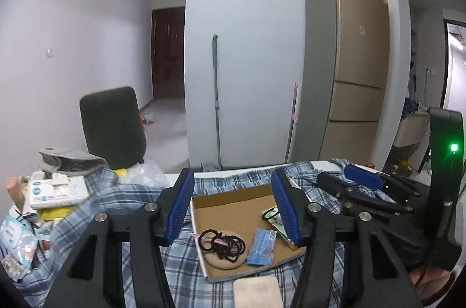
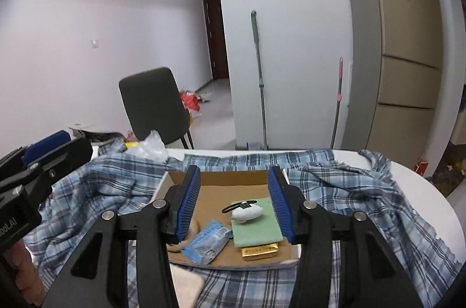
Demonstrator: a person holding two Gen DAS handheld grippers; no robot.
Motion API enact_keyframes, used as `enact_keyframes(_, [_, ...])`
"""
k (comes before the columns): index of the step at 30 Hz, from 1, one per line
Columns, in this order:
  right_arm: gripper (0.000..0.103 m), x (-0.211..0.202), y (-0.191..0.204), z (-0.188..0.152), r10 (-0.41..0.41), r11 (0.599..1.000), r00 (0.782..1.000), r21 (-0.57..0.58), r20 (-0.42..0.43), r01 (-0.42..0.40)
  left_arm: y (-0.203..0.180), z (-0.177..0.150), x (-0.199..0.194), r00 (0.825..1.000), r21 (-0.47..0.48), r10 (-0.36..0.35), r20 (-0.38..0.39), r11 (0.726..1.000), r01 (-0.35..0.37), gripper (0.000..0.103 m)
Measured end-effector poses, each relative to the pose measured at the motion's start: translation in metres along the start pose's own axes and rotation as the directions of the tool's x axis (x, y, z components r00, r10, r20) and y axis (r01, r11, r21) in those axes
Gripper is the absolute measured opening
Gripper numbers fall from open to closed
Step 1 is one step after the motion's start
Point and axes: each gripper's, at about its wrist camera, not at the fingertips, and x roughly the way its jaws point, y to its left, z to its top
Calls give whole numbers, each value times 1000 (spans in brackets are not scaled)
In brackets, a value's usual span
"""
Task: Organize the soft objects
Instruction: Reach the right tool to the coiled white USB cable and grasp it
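The left gripper (image 1: 233, 209) hangs open and empty above a cardboard tray (image 1: 230, 203) — black hair ties (image 1: 222, 245), a blue packet (image 1: 262, 246) inside.

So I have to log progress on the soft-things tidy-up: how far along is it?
Done: the cardboard tray already holds black hair ties on a round pad, a blue tissue pack, a green cloth and a white lump. In hand: nothing; the left tongs and right tongs are open and empty. Left: the pale sponge outside the tray and the rumpled plaid shirt.
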Motion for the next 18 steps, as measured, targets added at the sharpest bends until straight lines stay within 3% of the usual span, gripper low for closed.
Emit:
enact_keyframes(9, [50,-64,28,-20,-3,999,998,-40,59,6,19,-29,-68,999,-31,-30,36,999,31,57])
enact_keyframes(11, [50,-72,33,-29,2,1000,998,-31,60,0,21,-40,-82,998,-19,-10,59,1000,11,57])
enact_keyframes(13, [50,-76,39,-38,-3,999,998,-37,60,5,21,-52,-89,997,0,15,80,1000,-15,57])
enact_keyframes(18, [50,-82,44,-64,1,1000,998,-15,55,0,33,-81,-88,998,-18,-27,49,999,28,57])
